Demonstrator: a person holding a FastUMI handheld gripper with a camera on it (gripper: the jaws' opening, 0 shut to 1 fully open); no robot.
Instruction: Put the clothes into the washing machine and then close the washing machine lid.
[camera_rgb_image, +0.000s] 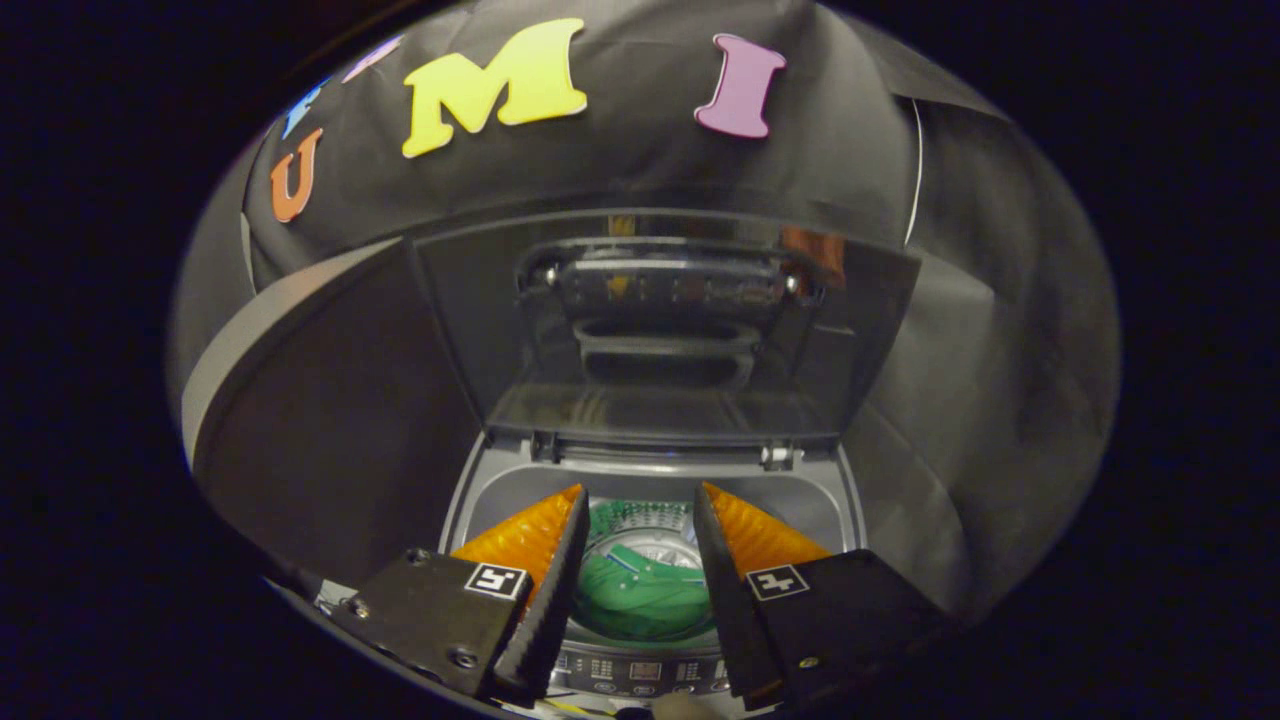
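Observation:
A top-loading washing machine (500, 480) stands below me with its glass lid (665, 330) raised upright at the back. Down in the drum (640, 525) lies a green garment (630, 595), seen through the gap between my fingers. My gripper (640, 500) hovers above the drum's mouth, open, with nothing between its fingers. The fingertips reach over the front half of the opening, short of the lid's hinges (780, 457).
The machine's control panel (640, 672) with its buttons lies just under the fingers at the front edge. Black cloth walls (330, 420) close in on the left, right and behind the raised lid.

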